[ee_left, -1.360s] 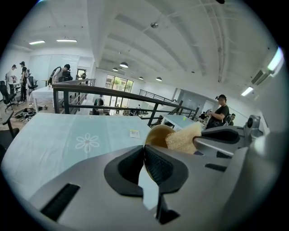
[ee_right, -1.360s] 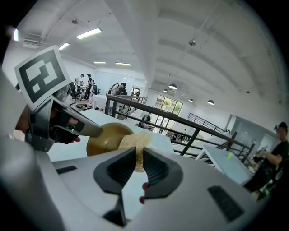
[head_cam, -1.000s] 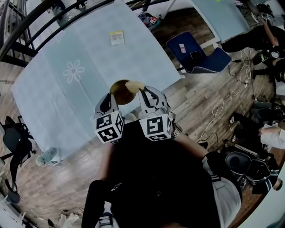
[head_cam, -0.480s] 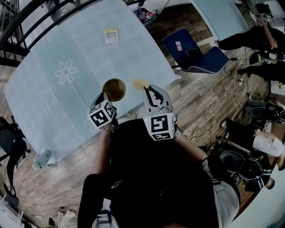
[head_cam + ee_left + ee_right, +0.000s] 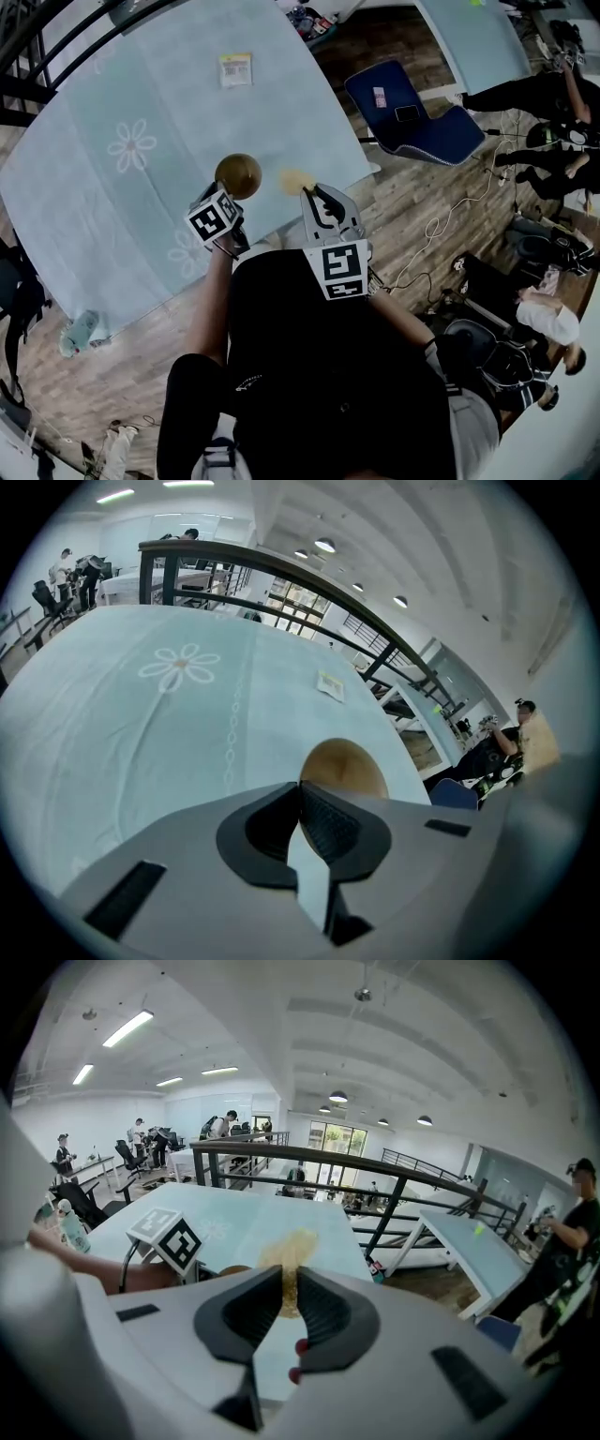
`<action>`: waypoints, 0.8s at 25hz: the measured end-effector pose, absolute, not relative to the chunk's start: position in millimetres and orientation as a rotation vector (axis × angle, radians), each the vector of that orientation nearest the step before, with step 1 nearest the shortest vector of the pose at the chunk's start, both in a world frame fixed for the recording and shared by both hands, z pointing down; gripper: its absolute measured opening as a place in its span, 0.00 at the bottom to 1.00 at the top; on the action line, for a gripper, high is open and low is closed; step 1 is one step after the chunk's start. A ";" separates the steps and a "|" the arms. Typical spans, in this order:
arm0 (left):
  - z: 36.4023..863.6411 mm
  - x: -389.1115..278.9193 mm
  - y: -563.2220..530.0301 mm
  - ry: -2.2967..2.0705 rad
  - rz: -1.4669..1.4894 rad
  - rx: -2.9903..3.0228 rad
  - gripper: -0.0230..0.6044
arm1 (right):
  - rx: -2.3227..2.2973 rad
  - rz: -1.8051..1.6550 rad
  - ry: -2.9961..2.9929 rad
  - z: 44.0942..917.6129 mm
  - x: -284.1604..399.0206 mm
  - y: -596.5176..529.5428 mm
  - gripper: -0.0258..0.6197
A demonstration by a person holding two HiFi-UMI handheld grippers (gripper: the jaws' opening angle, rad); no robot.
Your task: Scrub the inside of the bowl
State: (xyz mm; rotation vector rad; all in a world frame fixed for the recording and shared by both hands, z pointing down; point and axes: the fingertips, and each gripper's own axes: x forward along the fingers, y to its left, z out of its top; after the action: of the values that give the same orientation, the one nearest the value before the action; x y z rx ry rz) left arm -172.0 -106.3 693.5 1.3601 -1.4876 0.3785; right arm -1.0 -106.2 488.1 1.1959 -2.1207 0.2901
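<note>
Covering the upper left of the head view: surface (image 5: pixel 112 206) under a pale blue cloth with white flower prints. Wooden floor (image 5: pixel 441 202) to the right and below. Blue chair (image 5: pixel 412 117) stands on the floor just off the surface's right edge.

Left claw (image 5: pixel 228 197): reaches in over the near edge of the surface, marker cube tilted. In the left gripper view its jaws are drawn together, tips pinched on the near rim of the bowl (image 5: pixel 238 175). Bowl is brown and round, and the left gripper view looks into its opening. Whether it touches the cloth cannot be told; in the head view it sits over the near part of the surface, at the claw's tip.

Right claw (image 5: pixel 311 190): beside the left one, over the surface's near right corner. In the right gripper view its jaws are nearly closed, clamped on a yellow fuzzy scrubber (image 5: pixel 296 178) that sticks out past the tips.

Scrubber is to the right of the bowl, near it but apart; a strip of cloth shows between them. Scrubber is outside the bowl.

Small yellow-and-white packet (image 5: pixel 235 69) lies flat on the far side of the surface, well apart from bowl and both claws.
</note>
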 end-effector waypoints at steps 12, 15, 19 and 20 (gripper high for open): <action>721.8 -164.4 -124.0 -1.447 0.392 1.335 0.07 | 1.157 0.364 -2.107 500.7 -1.1 -121.8 0.12; 724.9 -163.3 -127.0 -1.433 0.394 1.330 0.07 | 1.159 0.370 -2.103 502.5 3.0 -125.4 0.13; 724.9 -161.5 -128.4 -1.425 0.383 1.342 0.08 | 1.167 0.374 -2.100 504.0 6.6 -124.7 0.13; 724.3 -162.0 -128.2 -1.423 0.374 1.347 0.08 | 1.168 0.374 -2.100 504.2 5.6 -123.6 0.13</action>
State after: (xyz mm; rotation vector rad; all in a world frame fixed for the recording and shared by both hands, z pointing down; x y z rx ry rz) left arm -162.0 -128.2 724.3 1.3471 -1.4230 0.3743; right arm 5.6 -123.6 504.2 1.1684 -2.1002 0.3740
